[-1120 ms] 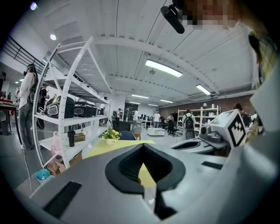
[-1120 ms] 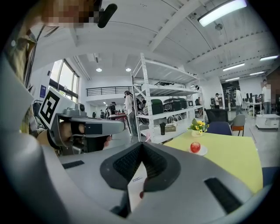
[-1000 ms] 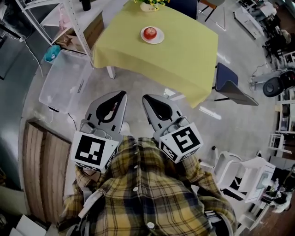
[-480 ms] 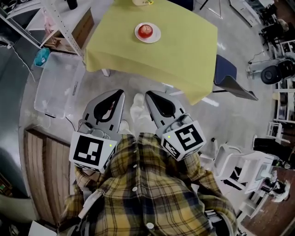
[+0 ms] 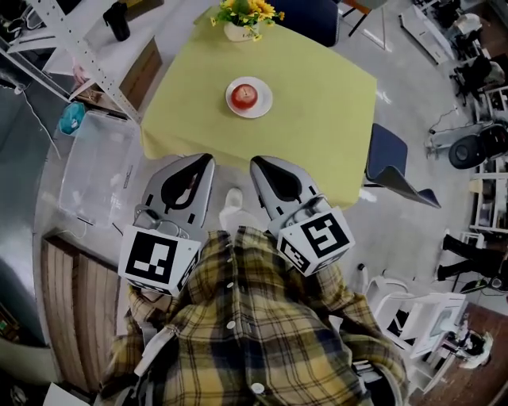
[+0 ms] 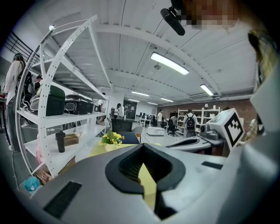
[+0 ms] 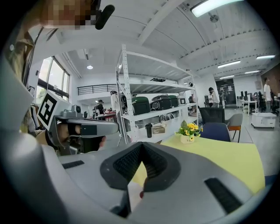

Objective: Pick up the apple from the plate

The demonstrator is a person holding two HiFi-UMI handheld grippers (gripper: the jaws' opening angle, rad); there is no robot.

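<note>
A red apple [image 5: 244,95] sits on a small white plate [image 5: 266,101] on the yellow-clothed table [image 5: 317,119], seen in the head view ahead of both grippers. My left gripper [image 5: 209,161] and right gripper [image 5: 257,165] are side by side at the table's near edge, well short of the plate. Both are shut with nothing between their jaws. In the left gripper view the closed tips [image 6: 142,146] point over the yellow cloth. In the right gripper view the closed tips [image 7: 142,145] hide most of the plate, and a red speck [image 7: 141,194] shows in the gap below them.
A pot of yellow flowers [image 5: 242,24] stands at the table's far edge. A white metal rack [image 5: 79,55] and a clear plastic bin [image 5: 95,166] are to the left. A blue chair [image 5: 397,158] is at the right, and a wooden pallet [image 5: 67,293] lies near left.
Both grippers have moved forward together, from the bare floor up to the table's near edge. The plate with the apple now lies closer to them. Their jaws stayed shut.
</note>
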